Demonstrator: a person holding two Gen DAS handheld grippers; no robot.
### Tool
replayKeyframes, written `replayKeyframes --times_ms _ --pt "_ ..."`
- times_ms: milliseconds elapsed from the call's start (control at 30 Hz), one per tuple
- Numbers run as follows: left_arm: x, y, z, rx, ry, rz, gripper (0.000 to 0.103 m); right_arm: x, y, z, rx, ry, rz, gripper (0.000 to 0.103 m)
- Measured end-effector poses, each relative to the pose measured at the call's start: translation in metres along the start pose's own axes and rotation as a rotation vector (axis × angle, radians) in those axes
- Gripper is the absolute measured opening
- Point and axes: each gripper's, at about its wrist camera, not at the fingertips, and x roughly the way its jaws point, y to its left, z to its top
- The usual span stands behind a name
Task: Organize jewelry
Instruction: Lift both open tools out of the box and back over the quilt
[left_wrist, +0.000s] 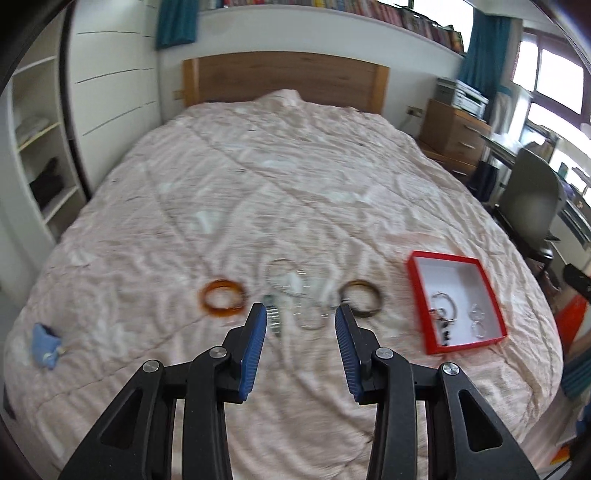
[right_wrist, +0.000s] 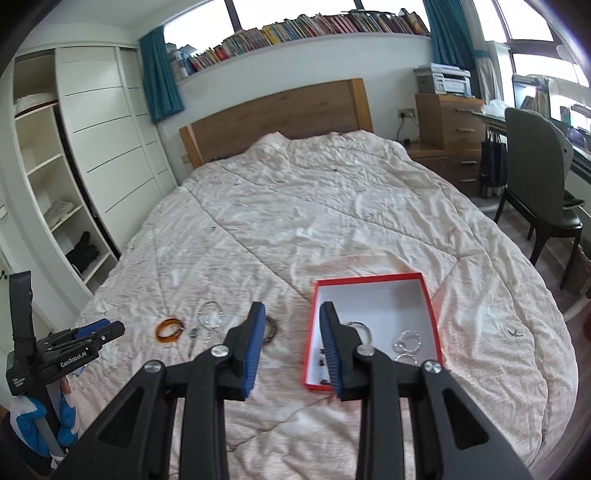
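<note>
1. On the bed (right_wrist: 332, 206), toward its near edge, the red box (right_wrist: 373, 280) lies open to the right, already holding several pieces: a ring-shaped bracelet, silver hoops (right_wrist: 406, 341) and small dark beads.
2. Left of the box, loose pieces wait in a row: a dark bangle (left_wrist: 361, 298), tangled silver chains (left_wrist: 291, 291) and, farthest left, an amber bangle (left_wrist: 222, 300).
3. Both the left gripper (left_wrist: 300, 314) and right gripper (right_wrist: 292, 310) hang above the bed with jaws partly apart and nothing between them.
4. By my judgement roughly half the sorting remains.
</note>
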Motion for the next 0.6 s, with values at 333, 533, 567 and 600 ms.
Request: replayKeyframes --times_ms 333,533,567,600 --pt "-0.030 0.051 0.021 -0.038 -0.053 0.106 0.038 0.000 0.039 0.024 -0.054 -0.029 0.066 0.029" --pt "-0.029 0.062 0.055 -0.037 -0.080 0.139 0.038 0.015 0.052 0.056 -0.070 -0.058 0.090 0.029" --pt "-0.026 0.063 0.061 -0.036 -0.083 0.141 0.038 0.018 0.053 0.061 -0.073 -0.062 0.093 0.029" --pt "-0.023 0.063 0.063 -0.036 -0.083 0.140 0.038 0.022 0.055 0.064 -0.076 -0.064 0.096 0.029"
